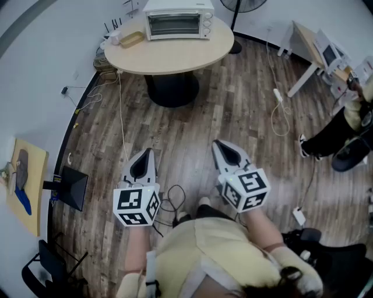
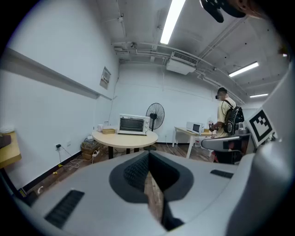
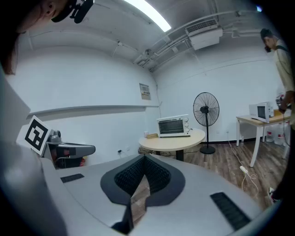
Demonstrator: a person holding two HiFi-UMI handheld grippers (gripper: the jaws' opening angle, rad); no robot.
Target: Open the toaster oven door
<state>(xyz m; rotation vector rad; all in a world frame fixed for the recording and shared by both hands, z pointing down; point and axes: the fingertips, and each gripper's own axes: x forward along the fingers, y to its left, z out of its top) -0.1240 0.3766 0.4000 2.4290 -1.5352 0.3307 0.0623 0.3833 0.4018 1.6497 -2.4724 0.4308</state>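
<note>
The white toaster oven stands at the far edge of a round wooden table, its glass door closed. It also shows small and distant in the left gripper view and in the right gripper view. My left gripper and right gripper are held low over the wood floor, well short of the table, pointing toward it. Both are shut with nothing between their jaws, as seen at the left gripper's and the right gripper's meeting tips.
A small tray lies on the table beside the oven. A standing fan is behind the table. A white desk and a person are at the right. Cables and a power strip lie on the floor.
</note>
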